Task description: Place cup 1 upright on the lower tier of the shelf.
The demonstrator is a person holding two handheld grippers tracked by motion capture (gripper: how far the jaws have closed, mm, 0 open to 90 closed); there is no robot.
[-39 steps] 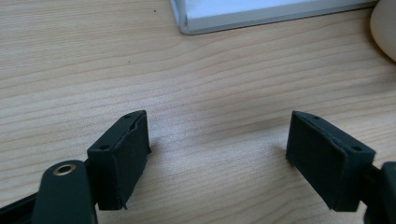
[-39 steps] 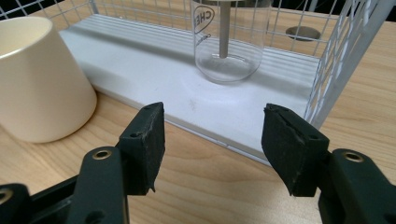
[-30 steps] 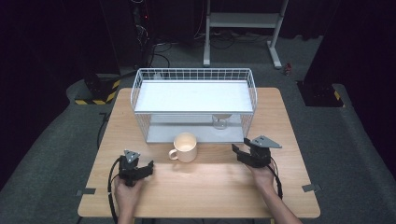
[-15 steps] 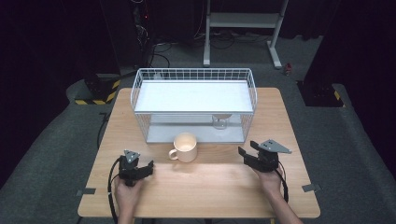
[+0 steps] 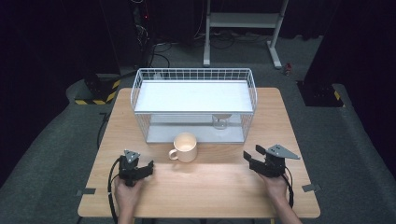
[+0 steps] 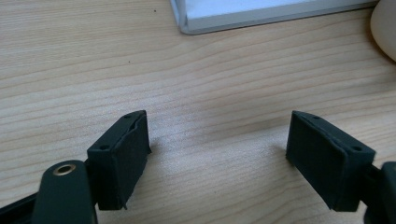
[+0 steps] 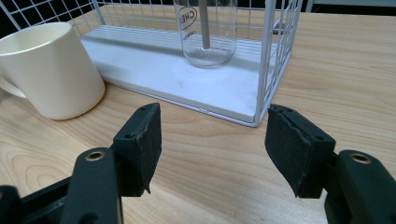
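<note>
Cream mug (image 5: 185, 147) sits on the worktop (image 5: 210, 186) just in front of the wire rack (image 5: 194, 105); a clear glass (image 7: 205, 32) stands inside the rack's lower shelf. Left gripper (image 6: 217, 158), left of the mug: jaws released, empty. Right gripper (image 7: 212, 149), right of the mug: jaws just been opening, nothing between them.

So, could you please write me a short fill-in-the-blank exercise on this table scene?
1. The cream mug stands on the wooden table, just in front of the white wire ____.
2. The clear glass stands on the rack's ____ shelf.
3. Nothing lies between the jaws of the left gripper or the right gripper; both are ____.
4. In the high view, the mug's handle points to the ____.

Missing words: rack; lower; open; left
</note>
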